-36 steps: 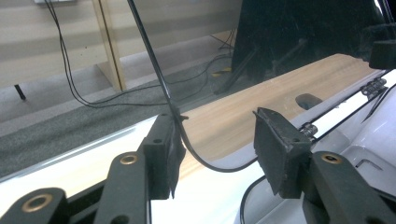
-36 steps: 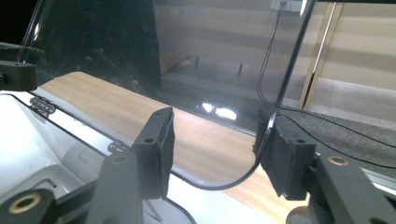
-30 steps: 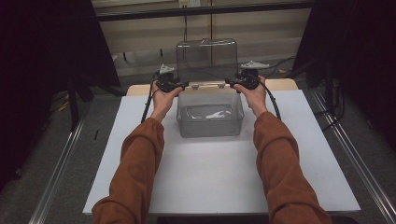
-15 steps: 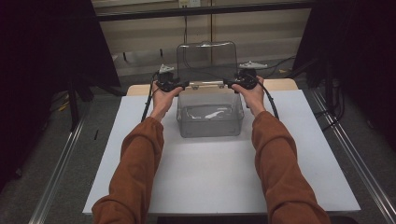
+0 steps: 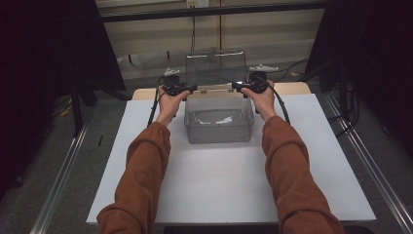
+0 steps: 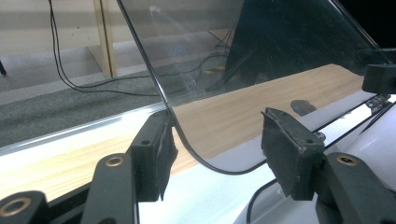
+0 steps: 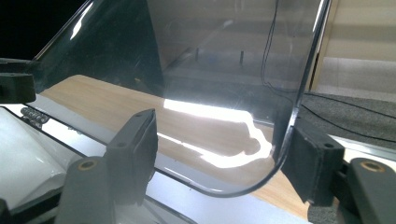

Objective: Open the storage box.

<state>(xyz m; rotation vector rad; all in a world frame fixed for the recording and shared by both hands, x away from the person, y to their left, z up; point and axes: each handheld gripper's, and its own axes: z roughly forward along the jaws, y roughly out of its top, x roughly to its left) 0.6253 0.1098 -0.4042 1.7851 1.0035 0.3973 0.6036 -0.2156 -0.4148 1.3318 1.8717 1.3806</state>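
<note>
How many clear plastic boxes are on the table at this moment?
1. The clear plastic box stands at the far middle of the white table, its lid raised upright between the left gripper and the right gripper. Nothing suggests another is hidden.

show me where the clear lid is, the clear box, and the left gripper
clear lid (image 5: 215,68): high view, middle of the raised transparent panel.
clear box (image 5: 219,130): high view, its near wall.
left gripper (image 5: 193,88): high view, at its jaw tips beside the lid's edge.

Clear box (image 5: 219,114), white table (image 5: 229,180), rust sleeves (image 5: 146,165)
</note>
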